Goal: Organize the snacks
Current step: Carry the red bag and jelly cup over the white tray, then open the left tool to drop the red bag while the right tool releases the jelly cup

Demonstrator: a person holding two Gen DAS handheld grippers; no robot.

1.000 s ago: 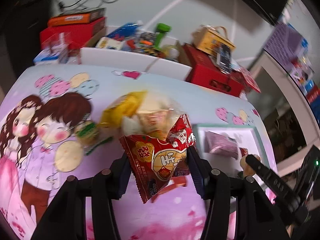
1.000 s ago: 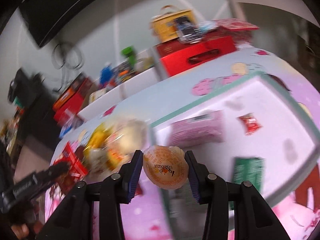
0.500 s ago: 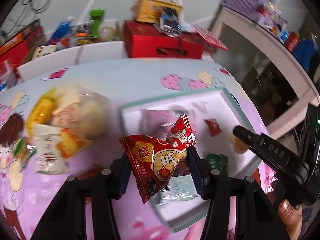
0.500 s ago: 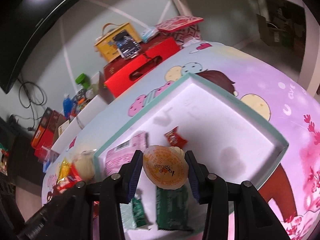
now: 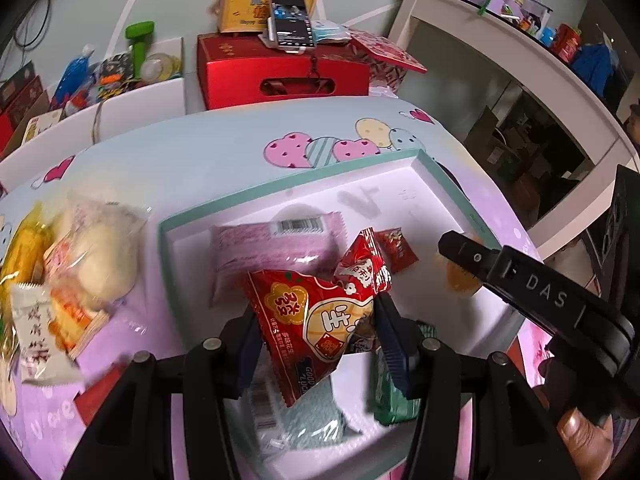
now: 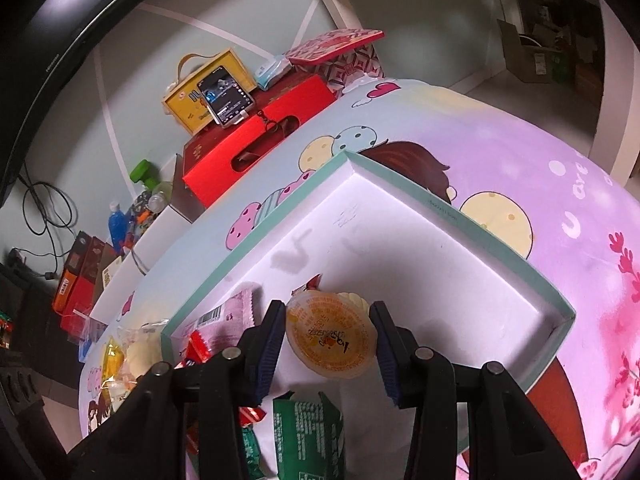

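The red packet [image 5: 316, 320] is clamped between the pads of the left gripper [image 5: 316, 332], held above the near part of the white tray [image 5: 440, 184]. Its long axis runs diagonally, crimped top corner toward the upper right, lower corner pointing down toward the camera. The jelly cup [image 6: 332, 336] sits pinched between the pads of the right gripper [image 6: 326, 338], foil lid facing the camera (printed text upside down), over the tray floor. Beneath lie a pink packet [image 5: 272, 248], a small red sachet [image 5: 398, 250] and green packets [image 6: 308, 436]. Left of the tray, a loose pile of snacks [image 5: 60, 280] rests on the cartoon-print cloth [image 5: 200, 160]. Behind stands a red box [image 5: 280, 72].
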